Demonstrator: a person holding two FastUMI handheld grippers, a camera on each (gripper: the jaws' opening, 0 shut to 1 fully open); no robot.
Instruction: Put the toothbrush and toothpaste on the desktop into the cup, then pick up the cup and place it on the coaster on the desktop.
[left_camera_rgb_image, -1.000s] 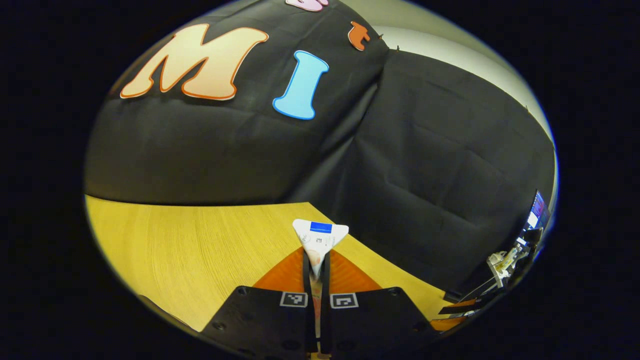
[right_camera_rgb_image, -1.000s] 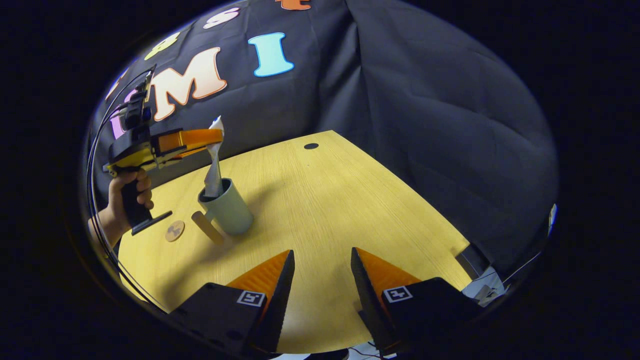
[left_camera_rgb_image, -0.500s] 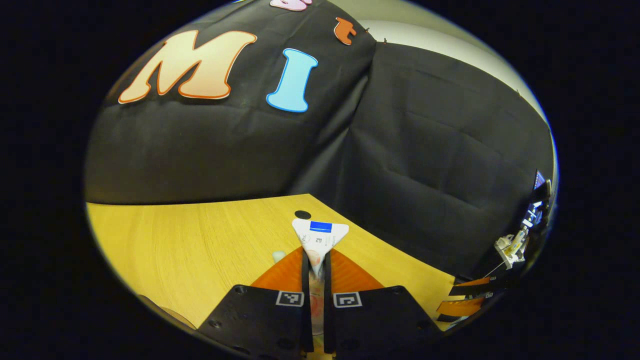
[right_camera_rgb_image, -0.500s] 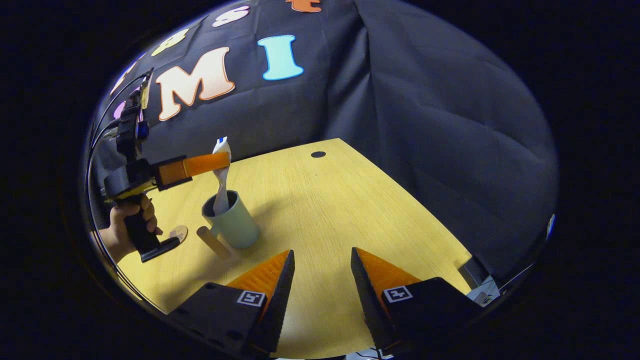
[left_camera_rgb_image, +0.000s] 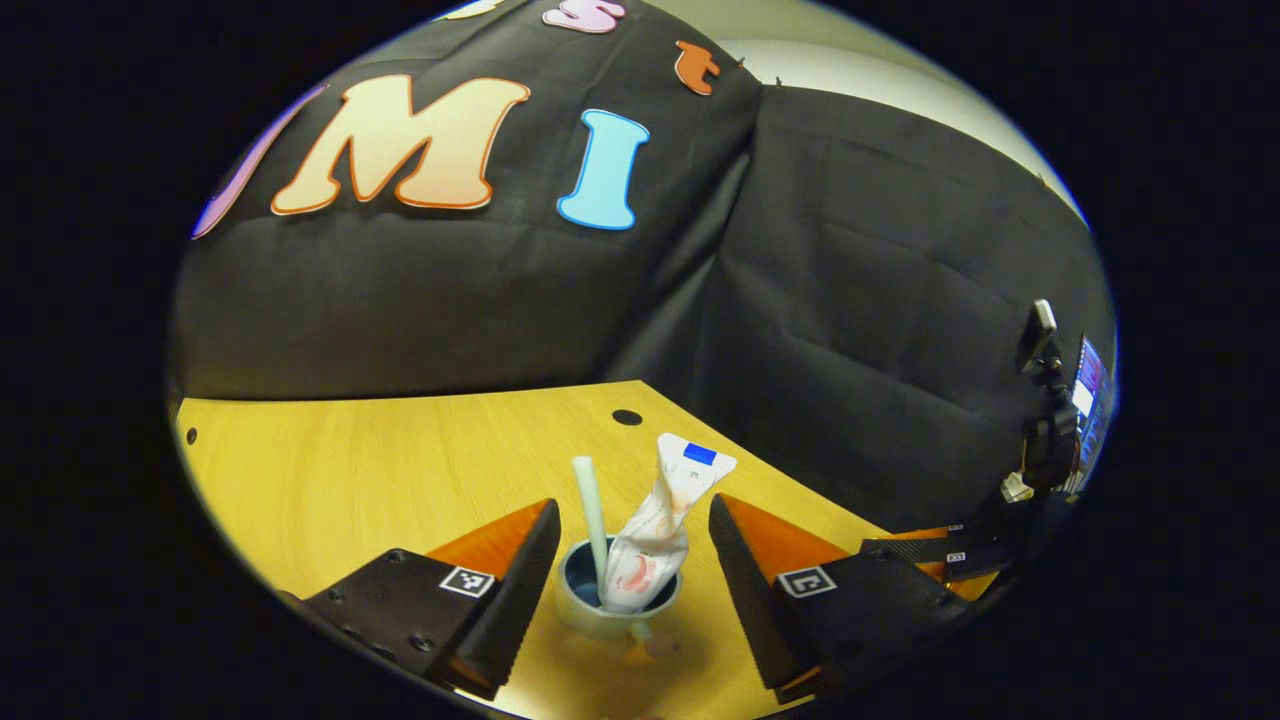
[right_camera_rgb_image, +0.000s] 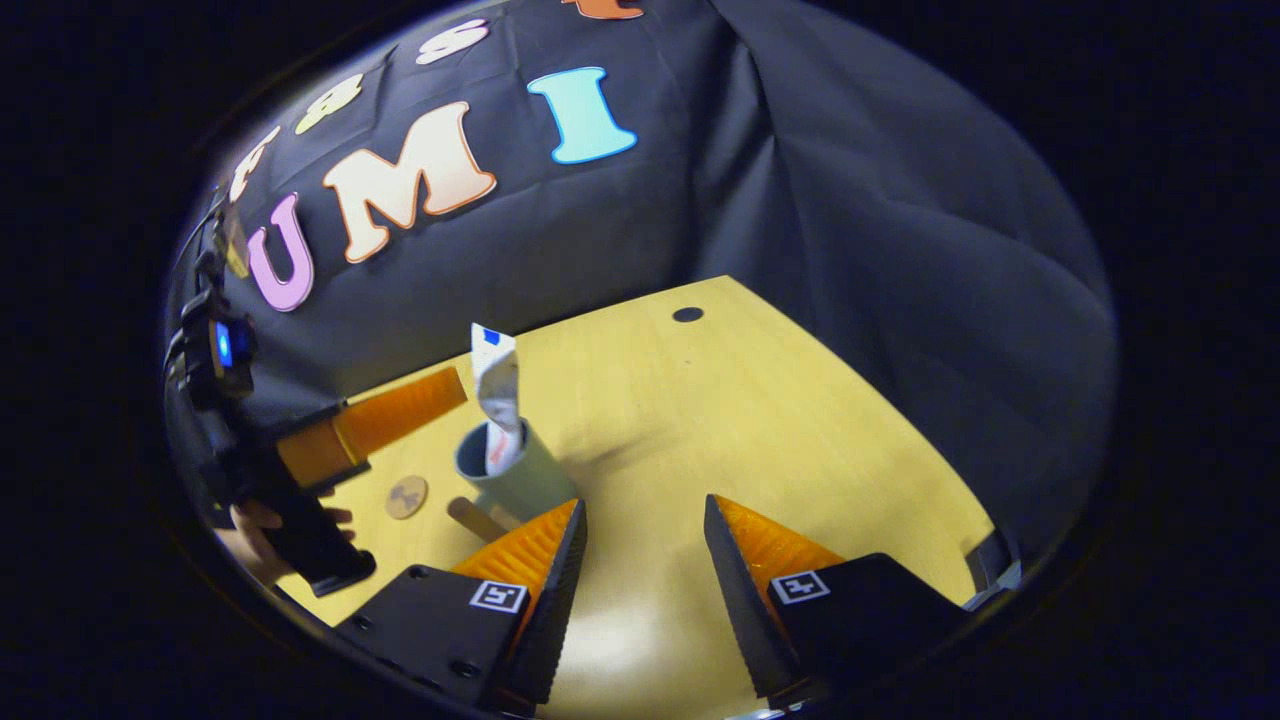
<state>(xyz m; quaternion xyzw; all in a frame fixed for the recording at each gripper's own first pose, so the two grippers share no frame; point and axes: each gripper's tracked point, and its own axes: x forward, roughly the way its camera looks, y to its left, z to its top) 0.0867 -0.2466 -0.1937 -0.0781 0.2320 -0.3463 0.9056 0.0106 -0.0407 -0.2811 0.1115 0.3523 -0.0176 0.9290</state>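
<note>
Now that the toothpaste (left_camera_rgb_image: 650, 530) has been released, the counter (left_camera_rgb_image: 350, 480) is seen to carry the cup (left_camera_rgb_image: 618, 606) with both tube and toothbrush (left_camera_rgb_image: 592, 515) standing in it, where half a second ago the tube was pinched in the left tongs (left_camera_rgb_image: 628, 570). Those tongs are spread wide and empty around the cup, while the right tongs (right_camera_rgb_image: 640, 560) are held apart, gripping nothing. With filling judged done, the cup is left to be carried to the coaster (right_camera_rgb_image: 406, 497), at its nine o'clock in the right gripper view.

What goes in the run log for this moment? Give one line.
left gripper: open, above cup | toothpaste, toothbrush: in cup | right gripper: open | coaster: bare
</note>
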